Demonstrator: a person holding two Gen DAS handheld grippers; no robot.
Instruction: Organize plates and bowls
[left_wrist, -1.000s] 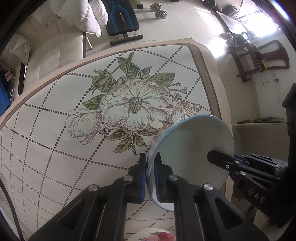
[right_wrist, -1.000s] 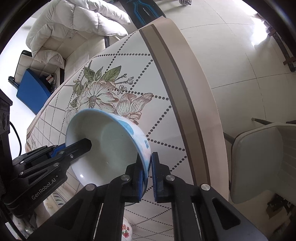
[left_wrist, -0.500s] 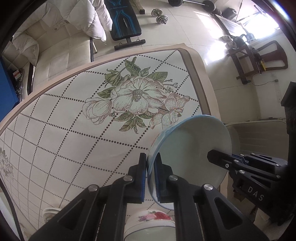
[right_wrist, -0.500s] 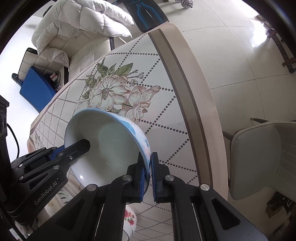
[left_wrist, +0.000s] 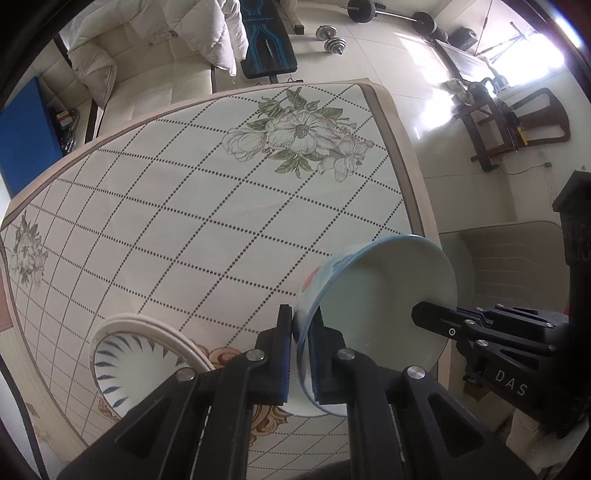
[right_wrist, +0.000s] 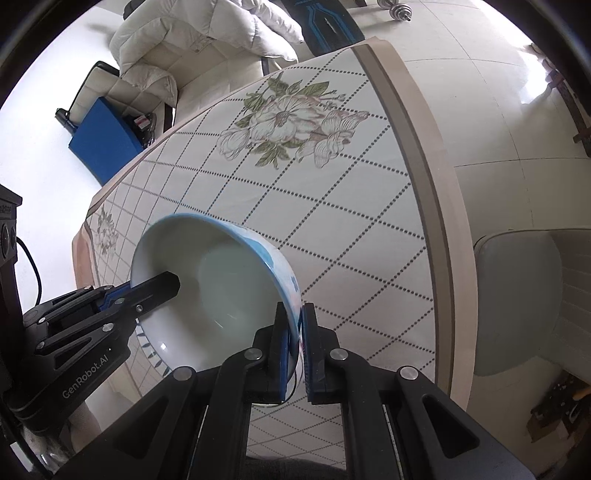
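Observation:
A pale blue bowl (left_wrist: 376, 306) with a flowered outside hangs tilted above the table, held at two opposite points of its rim. My left gripper (left_wrist: 301, 321) is shut on the near rim in the left wrist view, and my right gripper (left_wrist: 424, 314) pinches the far rim. In the right wrist view the same bowl (right_wrist: 221, 284) has my right gripper (right_wrist: 293, 317) shut on its right rim and the left gripper (right_wrist: 162, 288) on its left rim. Below and to the left a white dish with blue leaf marks (left_wrist: 129, 365) stands on the table; its edge (right_wrist: 151, 349) peeks out under the bowl.
The table (left_wrist: 221, 221) wears a checked cloth printed with a large flower (left_wrist: 295, 136). A pale chair (right_wrist: 517, 295) stands by the table's right edge. Beyond the table are a cream sofa (left_wrist: 147, 55), a weight bench (left_wrist: 266, 48) and dumbbells (left_wrist: 330, 38).
Both grippers have risen with the bowl and drawn back toward the near side; the table looks farther away, and the leaf-marked dish has come into view at lower left.

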